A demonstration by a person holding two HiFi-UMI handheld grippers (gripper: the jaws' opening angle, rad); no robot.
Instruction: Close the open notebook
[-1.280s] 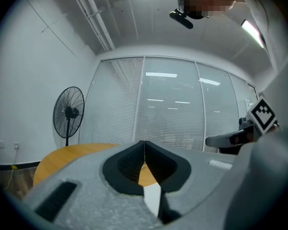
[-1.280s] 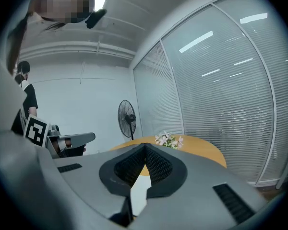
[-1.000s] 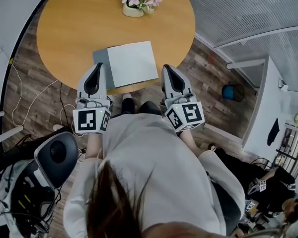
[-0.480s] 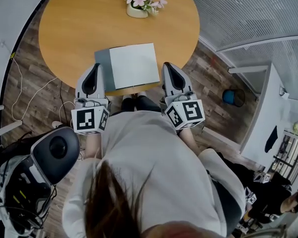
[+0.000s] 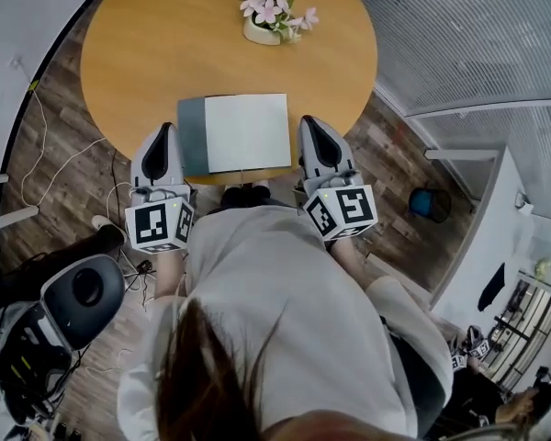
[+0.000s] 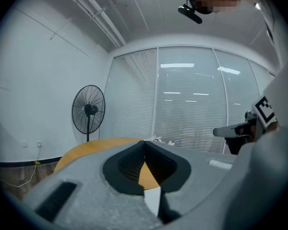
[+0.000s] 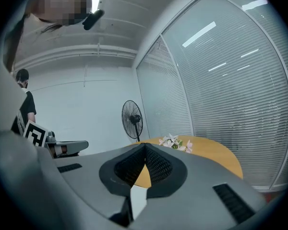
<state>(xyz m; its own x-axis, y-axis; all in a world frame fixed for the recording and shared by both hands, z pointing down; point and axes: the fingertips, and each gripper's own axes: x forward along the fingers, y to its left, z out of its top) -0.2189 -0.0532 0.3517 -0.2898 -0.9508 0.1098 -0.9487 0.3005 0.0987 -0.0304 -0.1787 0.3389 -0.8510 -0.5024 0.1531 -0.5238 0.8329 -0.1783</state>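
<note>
Your left hand-held gripper (image 5: 163, 131) is level, tip over the near rim of the surface (image 5: 138, 53), jaws fully together, nothing in them. Just right of it the notebook (image 5: 246, 132) lies flat at the near edge. Its long axis runs left-right, with a grey strip on the left and a white page face up on the right. Your right hand-held gripper (image 5: 310, 125) sits just beside the notebook's right edge, jaws pressed together, empty. Flowers (image 5: 274, 12) are at the far side.
</note>
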